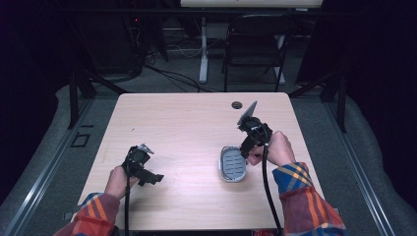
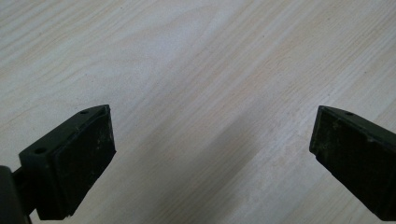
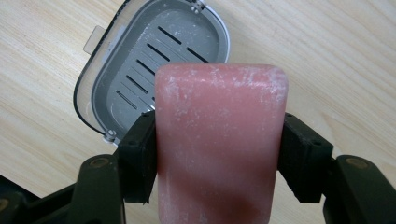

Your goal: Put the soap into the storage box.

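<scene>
A pink bar of soap (image 3: 219,140) stands on end between the jaws of my right gripper (image 3: 219,154), which is shut on its two long sides. Just beyond it lies an open grey soap dish (image 3: 140,60) with a slotted floor and a clear rim, on the wooden table. From above, the right gripper (image 1: 247,147) hangs at the right edge of the soap dish (image 1: 232,164); the soap is hidden by the hand there. My left gripper (image 1: 150,178) rests low at the table's left, and its jaws (image 2: 210,154) stand wide open over bare wood.
The light wooden table (image 1: 187,123) has a round cable hole (image 1: 237,104) near its far edge. Behind the table stand a black folding chair (image 1: 255,44) and a white desk leg (image 1: 203,49), with cables on the floor.
</scene>
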